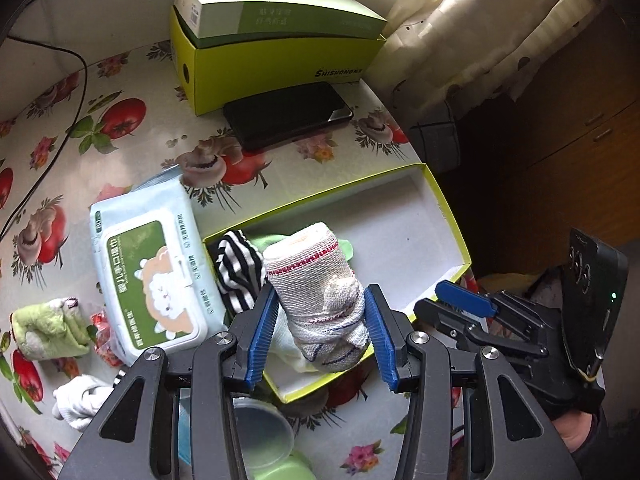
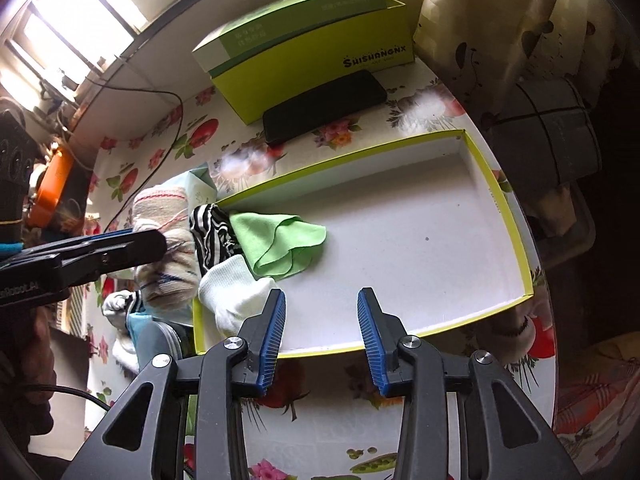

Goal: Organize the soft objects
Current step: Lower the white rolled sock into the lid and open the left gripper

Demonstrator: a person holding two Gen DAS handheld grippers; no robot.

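Two blue ribbed left gripper point(image 1: 322, 334) fingers clamp woven rolled cloth point(image 1: 316, 280); right gripper point(image 2: 322, 336) fingers apart, empty.

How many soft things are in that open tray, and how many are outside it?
In the tray: 3 (striped cloth, green cloth, white sock)
In the left tongs: 1 (woven roll)
On the table: 2 (green towel, white sock)
Total: 6

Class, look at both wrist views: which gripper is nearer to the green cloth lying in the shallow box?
Right. The right gripper hangs open over the box's near edge, just below the green cloth. The left gripper holds a rolled towel by the box's left end, farther off.
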